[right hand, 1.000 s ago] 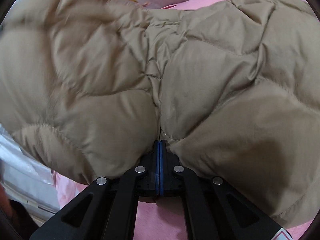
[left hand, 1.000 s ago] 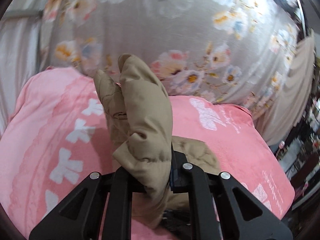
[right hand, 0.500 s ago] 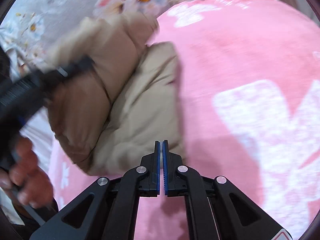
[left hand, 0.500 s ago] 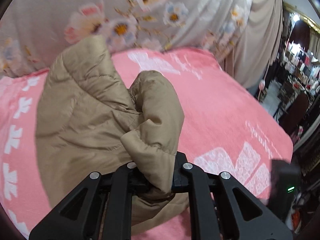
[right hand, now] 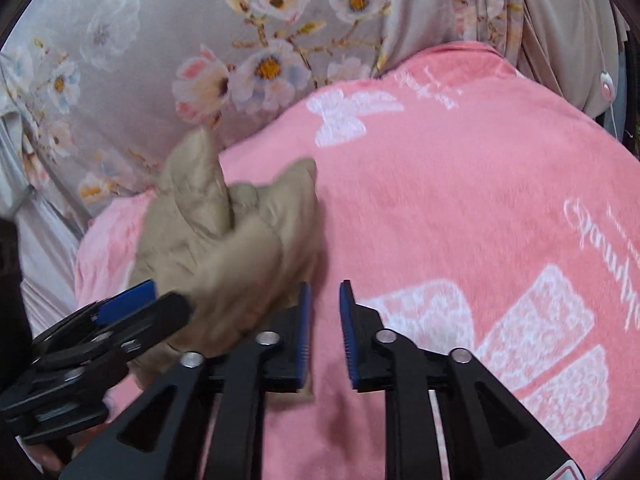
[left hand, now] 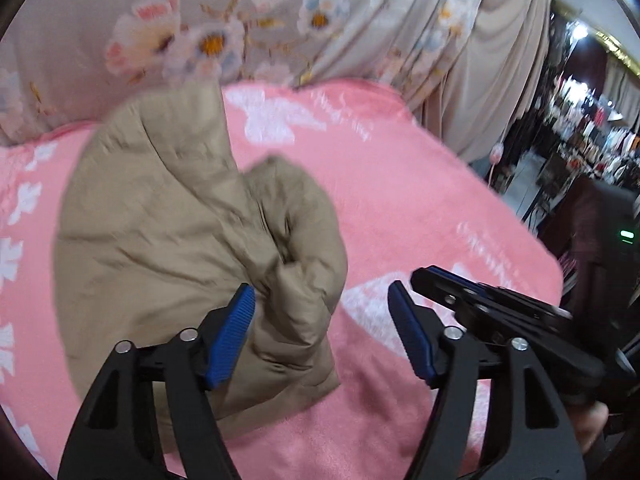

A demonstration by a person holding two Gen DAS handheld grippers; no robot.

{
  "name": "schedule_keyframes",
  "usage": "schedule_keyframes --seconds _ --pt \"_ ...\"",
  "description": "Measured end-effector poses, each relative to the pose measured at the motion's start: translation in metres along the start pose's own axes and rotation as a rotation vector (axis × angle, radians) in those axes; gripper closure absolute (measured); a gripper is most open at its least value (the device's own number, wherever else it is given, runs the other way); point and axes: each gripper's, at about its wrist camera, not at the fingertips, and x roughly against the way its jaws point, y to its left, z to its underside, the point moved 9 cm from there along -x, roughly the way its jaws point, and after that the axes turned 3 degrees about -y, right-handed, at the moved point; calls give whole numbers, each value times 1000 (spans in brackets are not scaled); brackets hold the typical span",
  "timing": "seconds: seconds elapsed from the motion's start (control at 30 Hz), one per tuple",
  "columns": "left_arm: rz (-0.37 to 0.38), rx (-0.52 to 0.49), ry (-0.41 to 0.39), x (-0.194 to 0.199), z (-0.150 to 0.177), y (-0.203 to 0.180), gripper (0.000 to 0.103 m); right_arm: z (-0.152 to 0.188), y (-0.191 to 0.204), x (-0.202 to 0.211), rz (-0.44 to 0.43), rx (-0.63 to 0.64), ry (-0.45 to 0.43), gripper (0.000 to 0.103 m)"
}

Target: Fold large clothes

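Note:
A tan quilted puffer jacket [left hand: 180, 248] lies bunched in a folded heap on the pink blanket [left hand: 400, 208]. My left gripper [left hand: 322, 336] is open, its left pad against the heap's near edge, holding nothing. My right gripper [right hand: 325, 328] is open a little and empty, just right of the jacket [right hand: 224, 248] above the blanket [right hand: 460, 200]. The right gripper [left hand: 480, 308] shows at the right in the left wrist view; the left gripper [right hand: 120, 312] shows at the lower left in the right wrist view.
A grey floral curtain [left hand: 240, 32] hangs behind the bed, also in the right wrist view [right hand: 200, 40]. A beige drape [left hand: 492, 60] hangs at the right. Beyond the bed's right edge is a dark cluttered room [left hand: 580, 140].
My left gripper opened and let go of the jacket, which now rests in a heap on the blanket. My right gripper opened slightly and came in beside the left one.

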Motion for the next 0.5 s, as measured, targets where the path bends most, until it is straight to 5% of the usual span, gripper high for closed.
schedule_keyframes --seconds 0.07,0.13,0.3,0.5 --pt "-31 17 -77 30 -23 13 25 -23 13 8 -50 3 -49 54" --pt "-84 57 -132 52 -43 36 21 -46 36 8 -114 0 -74 47" --pt "-283 230 -148 70 -73 128 21 -98 89 -34 -239 -55 -46 46" --pt "-471 255 -137 70 -86 188 22 -121 124 -109 -201 -124 108 46"
